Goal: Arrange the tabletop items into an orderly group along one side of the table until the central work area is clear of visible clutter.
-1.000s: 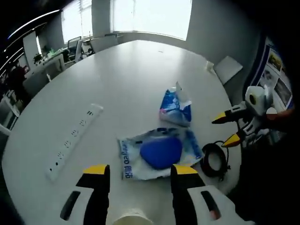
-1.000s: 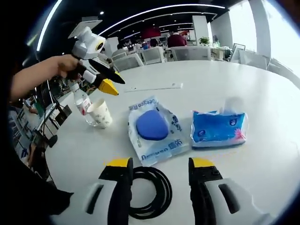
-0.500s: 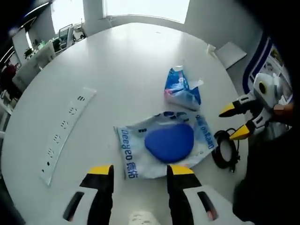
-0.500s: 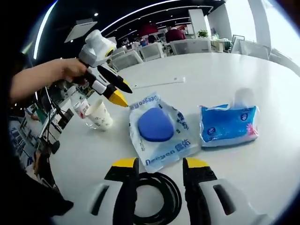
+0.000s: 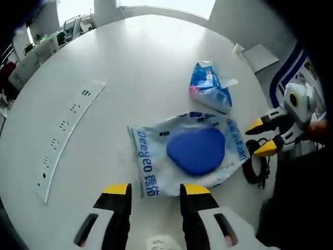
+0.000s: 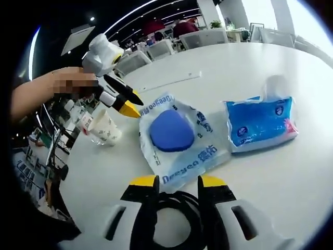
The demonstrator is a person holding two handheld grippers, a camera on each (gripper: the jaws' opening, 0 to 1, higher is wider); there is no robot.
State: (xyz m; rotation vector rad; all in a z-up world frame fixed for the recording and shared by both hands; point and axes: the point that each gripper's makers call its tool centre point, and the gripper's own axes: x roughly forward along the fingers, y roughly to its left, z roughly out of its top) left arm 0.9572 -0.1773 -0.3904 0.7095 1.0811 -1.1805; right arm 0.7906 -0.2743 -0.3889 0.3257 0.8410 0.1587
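The left tool (image 5: pixel 155 188) hangs open just short of the clear wipe packet (image 5: pixel 187 156) with its blue pad, seemingly lined up to pinch its near edge. The right tool (image 6: pixel 177 180), jaws parted, straddles the black cable coil (image 6: pixel 174 219) beside the desk (image 5: pixel 119 67) edge. The blue tissue pack (image 6: pixel 260 124), crumpled and glossy, lies near the packet toward mid-desk.

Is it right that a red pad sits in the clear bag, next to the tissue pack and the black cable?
Not quite: the pad is blue, not red, as the right gripper view shows. It does sit in the clear bag, next to the tissue pack and the black cable.
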